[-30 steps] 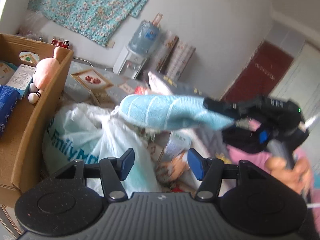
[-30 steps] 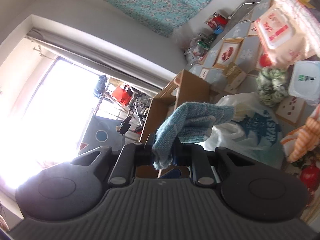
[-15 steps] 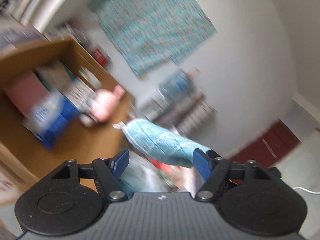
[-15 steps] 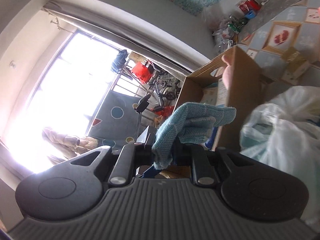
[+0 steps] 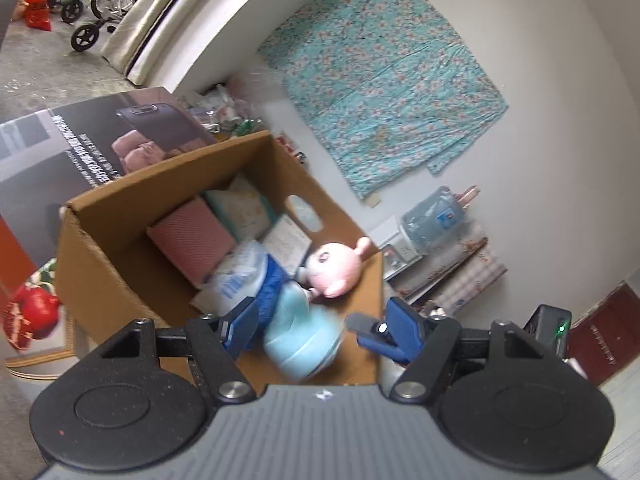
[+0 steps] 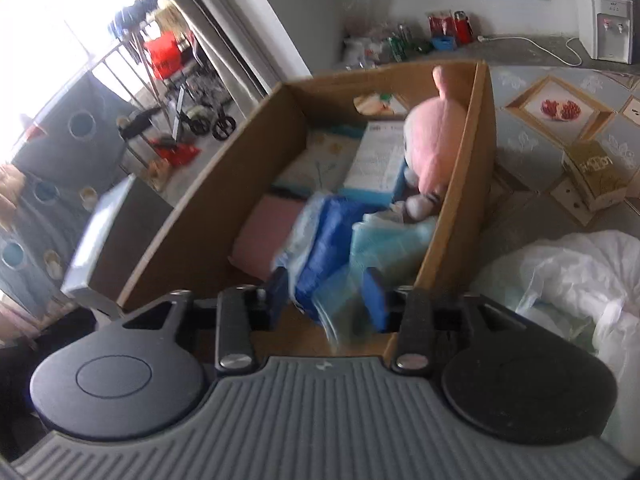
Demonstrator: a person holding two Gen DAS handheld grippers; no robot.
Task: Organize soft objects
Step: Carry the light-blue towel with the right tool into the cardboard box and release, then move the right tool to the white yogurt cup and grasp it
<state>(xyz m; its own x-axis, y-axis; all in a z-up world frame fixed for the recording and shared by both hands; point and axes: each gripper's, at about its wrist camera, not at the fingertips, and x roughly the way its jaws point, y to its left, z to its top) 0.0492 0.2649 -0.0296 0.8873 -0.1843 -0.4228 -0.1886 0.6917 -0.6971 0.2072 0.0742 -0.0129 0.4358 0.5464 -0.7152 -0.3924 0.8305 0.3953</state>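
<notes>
A light blue knitted cloth point(image 5: 302, 336) is blurred and falls into the cardboard box point(image 5: 116, 216). It also shows in the right wrist view point(image 6: 360, 264), loose between the spread pads. My right gripper point(image 6: 328, 298) is open over the near end of the box point(image 6: 224, 184). My left gripper point(image 5: 320, 328) is open and empty above the same box. In the box lie a pink plush toy point(image 5: 334, 268), a pink cushion point(image 5: 192, 244), a blue and white pack point(image 5: 244, 276) and folded items.
A white plastic bag point(image 6: 572, 280) lies right of the box. A small gold box point(image 6: 596, 176) stands on the patterned floor mat point(image 6: 536, 136). A water dispenser point(image 6: 604, 24) stands by the wall. A large printed carton point(image 5: 72, 148) lies behind the box.
Both grippers swung over the cardboard box. My right gripper opened and let go of the light blue cloth, which drops into the box.
</notes>
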